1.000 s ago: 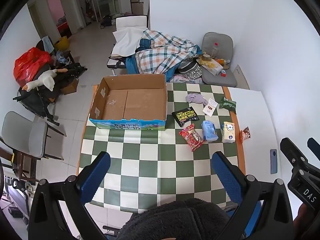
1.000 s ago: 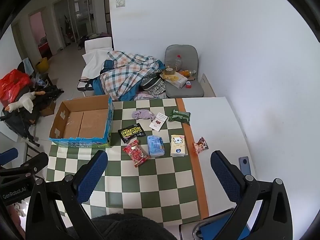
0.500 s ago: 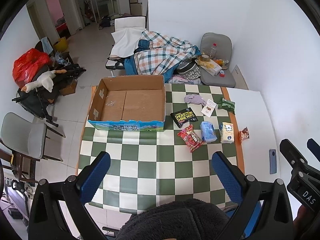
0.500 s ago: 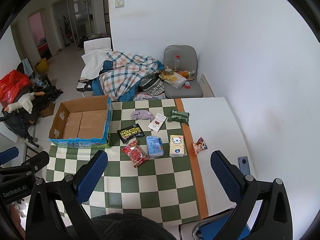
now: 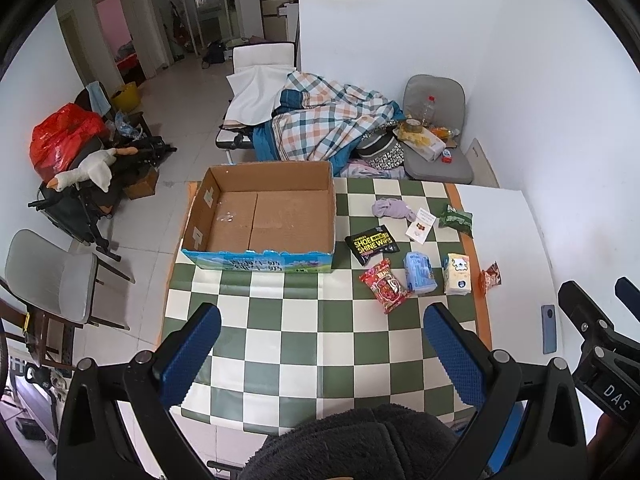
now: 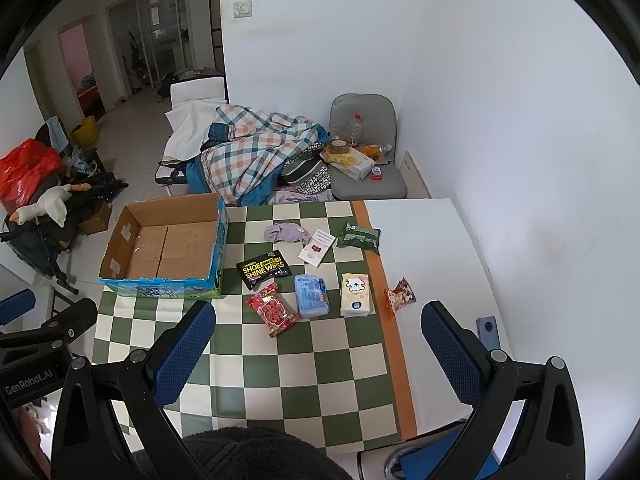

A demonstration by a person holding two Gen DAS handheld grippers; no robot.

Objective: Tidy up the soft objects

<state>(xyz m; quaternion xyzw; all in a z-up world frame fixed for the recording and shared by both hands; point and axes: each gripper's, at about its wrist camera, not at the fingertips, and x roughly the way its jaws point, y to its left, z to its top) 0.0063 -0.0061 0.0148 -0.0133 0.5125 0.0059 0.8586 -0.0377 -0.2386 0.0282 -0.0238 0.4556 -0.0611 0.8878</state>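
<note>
An empty cardboard box [image 5: 260, 216] [image 6: 168, 248] stands on the checkered tablecloth at the far left. To its right lie several soft packs: a black shoe-wipes pack [image 5: 372, 243] [image 6: 264, 269], a red snack bag [image 5: 385, 285] [image 6: 273, 311], a blue tissue pack [image 5: 418, 273] [image 6: 312, 295], a white tissue pack [image 5: 457, 274] [image 6: 355, 294], a green packet [image 5: 456, 219] [image 6: 359, 236], a purple cloth [image 5: 390, 208] [image 6: 285, 233] and a small orange packet [image 5: 490, 277] [image 6: 400, 299]. My left gripper [image 5: 322, 350] and right gripper [image 6: 318, 346] are open and empty, high above the table's near edge.
A white card [image 5: 420, 230] lies by the purple cloth. A phone [image 5: 549, 328] [image 6: 489, 332] lies on the white table at the right. Chairs with a plaid blanket [image 5: 332, 124] stand behind the table. A grey chair [image 5: 48, 276] is at the left.
Both grippers have drawn back and risen a little, so the table and its objects look slightly smaller and farther. Nothing on the table has moved.
</note>
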